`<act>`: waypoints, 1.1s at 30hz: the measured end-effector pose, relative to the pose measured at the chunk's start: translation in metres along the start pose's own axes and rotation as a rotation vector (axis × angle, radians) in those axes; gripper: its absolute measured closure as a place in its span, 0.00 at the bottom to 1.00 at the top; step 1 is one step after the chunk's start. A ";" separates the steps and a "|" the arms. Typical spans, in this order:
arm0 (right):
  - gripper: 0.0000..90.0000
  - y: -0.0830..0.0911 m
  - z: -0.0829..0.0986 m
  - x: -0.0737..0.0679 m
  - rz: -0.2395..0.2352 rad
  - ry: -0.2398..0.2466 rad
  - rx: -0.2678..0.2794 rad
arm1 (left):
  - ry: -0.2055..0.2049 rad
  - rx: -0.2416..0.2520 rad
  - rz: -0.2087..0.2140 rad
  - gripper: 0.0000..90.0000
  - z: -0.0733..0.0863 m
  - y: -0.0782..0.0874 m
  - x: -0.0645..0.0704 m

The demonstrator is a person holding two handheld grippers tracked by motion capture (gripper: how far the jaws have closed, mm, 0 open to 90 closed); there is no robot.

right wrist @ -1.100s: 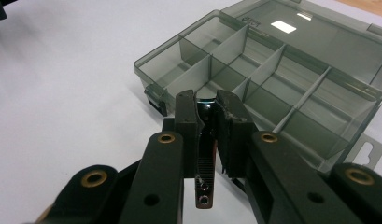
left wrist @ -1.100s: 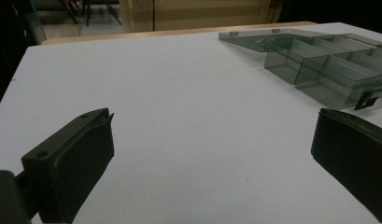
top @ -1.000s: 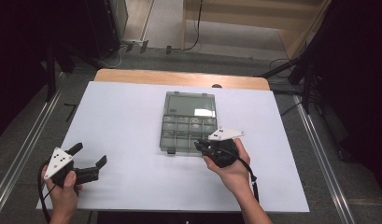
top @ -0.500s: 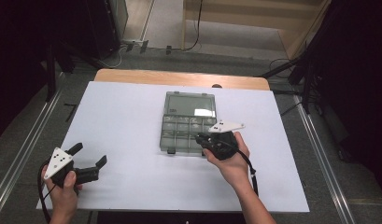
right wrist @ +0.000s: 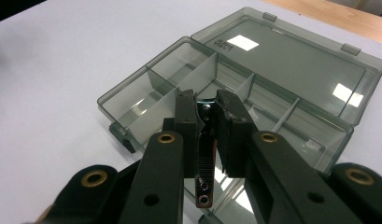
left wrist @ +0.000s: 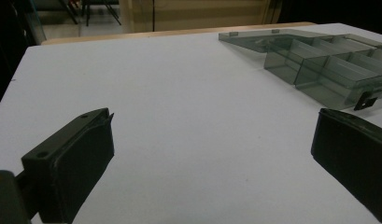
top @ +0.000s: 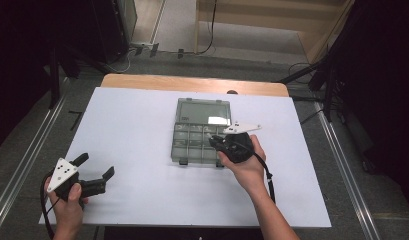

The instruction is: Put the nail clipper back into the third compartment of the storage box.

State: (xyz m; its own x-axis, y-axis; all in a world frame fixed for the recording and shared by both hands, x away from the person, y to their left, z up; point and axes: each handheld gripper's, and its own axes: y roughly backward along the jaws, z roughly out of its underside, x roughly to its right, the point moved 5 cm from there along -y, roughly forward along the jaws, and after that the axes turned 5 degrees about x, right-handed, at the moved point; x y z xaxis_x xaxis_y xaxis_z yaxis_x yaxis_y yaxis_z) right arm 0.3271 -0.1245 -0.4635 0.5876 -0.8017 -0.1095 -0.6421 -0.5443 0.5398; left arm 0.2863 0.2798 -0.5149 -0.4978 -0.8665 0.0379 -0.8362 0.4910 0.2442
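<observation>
A smoky clear plastic compartment box [top: 192, 148] lies open at the table's middle, its lid [top: 202, 110] flat behind it. My right gripper [top: 215, 143] hovers over the box's front right compartments. In the right gripper view this gripper [right wrist: 206, 105] is shut on a slim metal tool [right wrist: 205, 154], like a nail clipper, held on edge above the dividers [right wrist: 198, 77]. My left gripper [top: 96, 166] rests open near the table's front left, far from the box. In the left gripper view the gripper [left wrist: 212, 130] has wide-apart jaws, bare table between them and the box [left wrist: 319, 70] far right.
The white table top [top: 137, 125] has a wooden strip [top: 192, 83] along its far edge. Metal rails [top: 342, 165] run down both sides of the table. Cables lie on the floor beyond.
My right gripper has moved a little forward over the box with the metal tool in it. The left gripper has stayed put.
</observation>
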 end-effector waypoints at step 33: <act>0.90 -0.035 -0.013 0.032 0.020 -0.051 -0.004 | 0.000 0.001 0.003 0.00 0.000 0.000 0.000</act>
State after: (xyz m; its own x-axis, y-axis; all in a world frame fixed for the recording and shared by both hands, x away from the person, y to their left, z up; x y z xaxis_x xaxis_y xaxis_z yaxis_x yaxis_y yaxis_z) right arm 0.3746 -0.1284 -0.4752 0.5486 -0.8241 -0.1411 -0.6512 -0.5270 0.5460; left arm 0.2864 0.2796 -0.5149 -0.5004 -0.8650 0.0384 -0.8349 0.4938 0.2431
